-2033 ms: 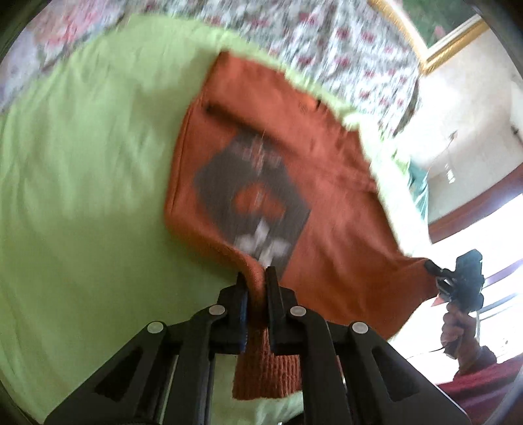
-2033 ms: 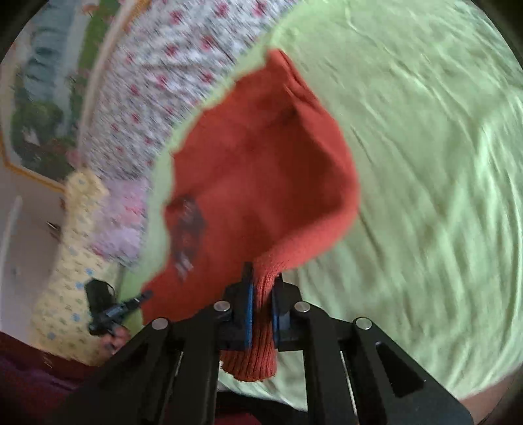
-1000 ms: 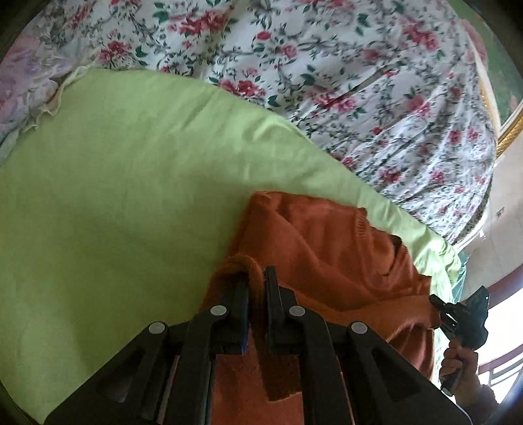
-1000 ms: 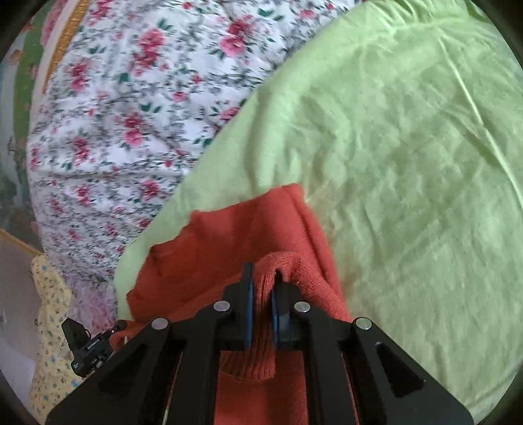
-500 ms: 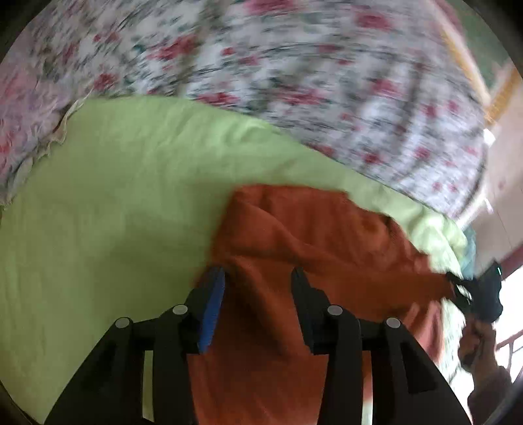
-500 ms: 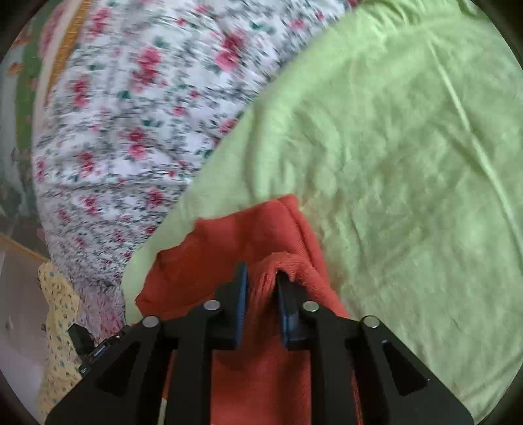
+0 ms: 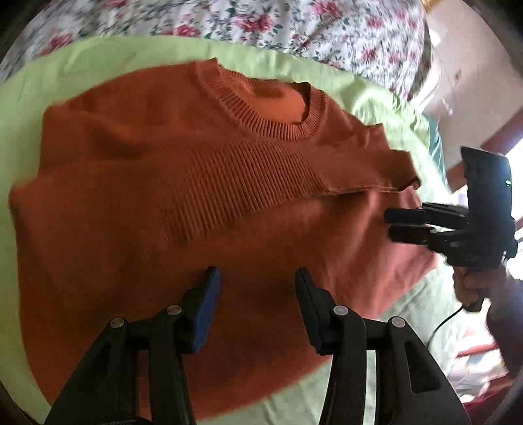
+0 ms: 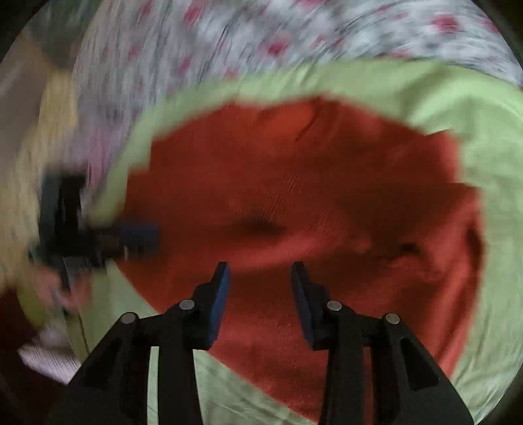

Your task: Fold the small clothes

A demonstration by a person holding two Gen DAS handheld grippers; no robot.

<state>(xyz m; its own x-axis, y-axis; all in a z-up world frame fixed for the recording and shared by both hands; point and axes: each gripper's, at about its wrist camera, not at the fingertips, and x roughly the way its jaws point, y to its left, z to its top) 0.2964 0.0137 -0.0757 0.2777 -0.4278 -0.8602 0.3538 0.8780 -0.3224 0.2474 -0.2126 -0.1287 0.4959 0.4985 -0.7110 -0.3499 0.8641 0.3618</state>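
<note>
An orange knit sweater [image 7: 183, 183] lies folded on the green sheet [image 7: 98, 55], its ribbed hem laid up just below the round collar [image 7: 278, 108]. My left gripper [image 7: 256, 278] is open and empty, just above the sweater's near part. My right gripper [image 8: 260, 271] is open and empty over the same sweater [image 8: 294, 196]; that view is blurred. The right gripper also shows in the left wrist view [image 7: 405, 224] at the sweater's right edge. The left gripper shows blurred in the right wrist view [image 8: 137, 235] at the sweater's left edge.
A floral bedcover [image 7: 261, 23] lies beyond the green sheet. A wall and window frame [image 7: 483, 108] stand at the far right. A pale yellow patterned cushion [image 8: 23, 170] is at the left in the right wrist view.
Both grippers carried the sweater's hem up toward the collar, then opened and let go. They have drawn back and the sweater now lies folded in half.
</note>
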